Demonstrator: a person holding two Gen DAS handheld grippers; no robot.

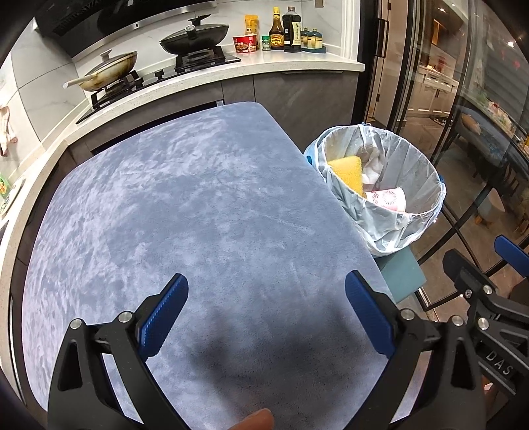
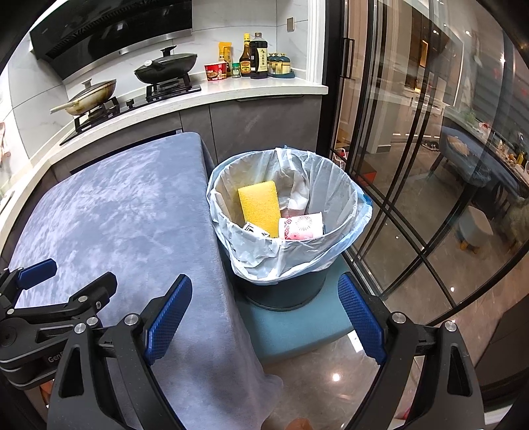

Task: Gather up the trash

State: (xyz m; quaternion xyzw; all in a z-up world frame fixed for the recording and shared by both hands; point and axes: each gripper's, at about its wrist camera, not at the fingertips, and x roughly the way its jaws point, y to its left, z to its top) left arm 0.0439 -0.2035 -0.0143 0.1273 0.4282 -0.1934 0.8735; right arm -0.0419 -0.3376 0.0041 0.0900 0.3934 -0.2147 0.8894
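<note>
Left wrist view: the left claw (image 1: 266, 309) hangs over the grey-blue cloth of the bench (image 1: 185, 198), its two blue pads spread wide with nothing between them. One trash bin (image 1: 410, 231) lined with a pale plastic bag stands just past the bench's right edge. Three pieces of trash show inside it: one yellow sponge (image 1: 347, 172), one white-and-pink paper cup (image 1: 390, 198) lying on its side, and some crumpled white paper (image 1: 372, 162). The right claw (image 1: 479, 264) shows at the right edge, only one blue pad visible. Behind, two lidded pans (image 1: 195, 36) sit on one stove, and two dark bottles (image 1: 285, 31) stand with small jars beside a red bowl.

Right wrist view: the right claw (image 2: 264, 309) has its pads wide apart, holding nothing, above the gap between the bench (image 2: 115, 211) and the trash bin (image 2: 291, 264). The bin rests on one teal stool (image 2: 297, 324), touching the bench's cloth. The yellow sponge (image 2: 259, 206) leans upright against the paper cup (image 2: 301, 226); a dark printed scrap peeks beside them. The left claw (image 2: 66, 276) lies at the left, apart too. Glass doors (image 2: 413, 165) stand to the right.
</note>
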